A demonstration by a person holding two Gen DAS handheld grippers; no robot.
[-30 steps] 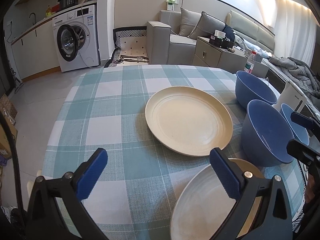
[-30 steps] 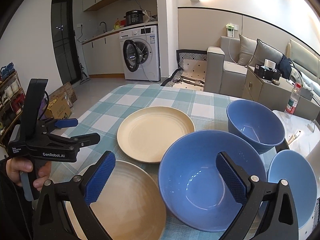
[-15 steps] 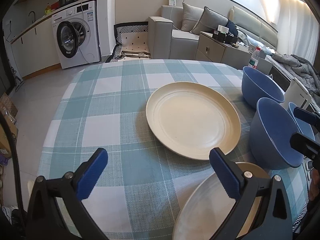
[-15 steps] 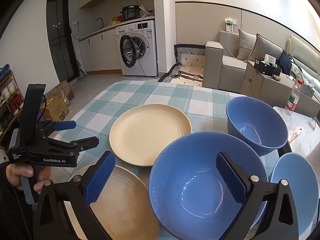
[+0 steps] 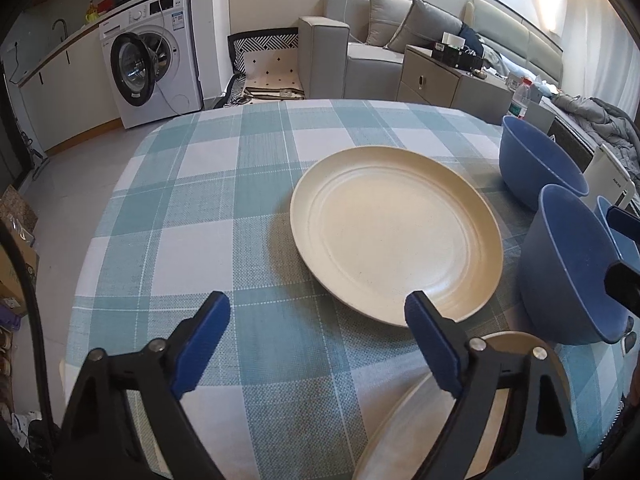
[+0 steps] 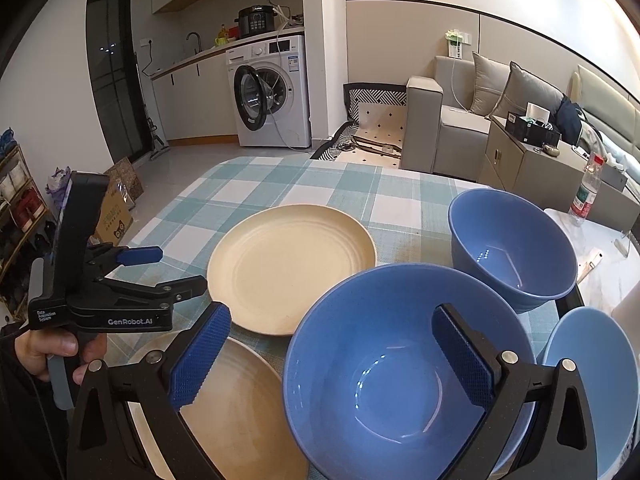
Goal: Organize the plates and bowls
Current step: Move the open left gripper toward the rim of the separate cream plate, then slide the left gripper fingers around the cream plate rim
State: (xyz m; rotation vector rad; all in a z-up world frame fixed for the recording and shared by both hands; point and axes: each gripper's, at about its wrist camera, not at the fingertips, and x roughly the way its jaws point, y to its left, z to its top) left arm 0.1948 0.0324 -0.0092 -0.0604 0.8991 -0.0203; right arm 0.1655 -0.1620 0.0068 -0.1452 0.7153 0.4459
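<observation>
Two cream plates lie on the checked tablecloth (image 5: pixel 192 208): the far plate (image 5: pixel 396 244) (image 6: pixel 288 268) and the near plate (image 5: pixel 416 432) (image 6: pixel 240 400). Three blue bowls stand to their right: a large one (image 6: pixel 380 400) (image 5: pixel 568 276), a far one (image 6: pixel 512 248) (image 5: pixel 536 164) and a small one (image 6: pixel 592 380). My left gripper (image 5: pixel 318 340) (image 6: pixel 176 268) hovers by the far plate's near rim. Its jaws are closing with only cloth between them. My right gripper (image 6: pixel 330 356) stands open over the large bowl, one finger on each side of it, touching nothing.
A hand (image 6: pixel 44 352) holds the left gripper at the table's left side. Beyond the table's right edge are a water bottle (image 6: pixel 586 192) and a white appliance (image 5: pixel 612 176). A washing machine (image 6: pixel 268 92) and a grey sofa (image 6: pixel 460 120) stand farther back.
The left gripper has come forward and down toward the far plate, and its jaws have narrowed. The right gripper has drawn slightly closer to the large bowl.
</observation>
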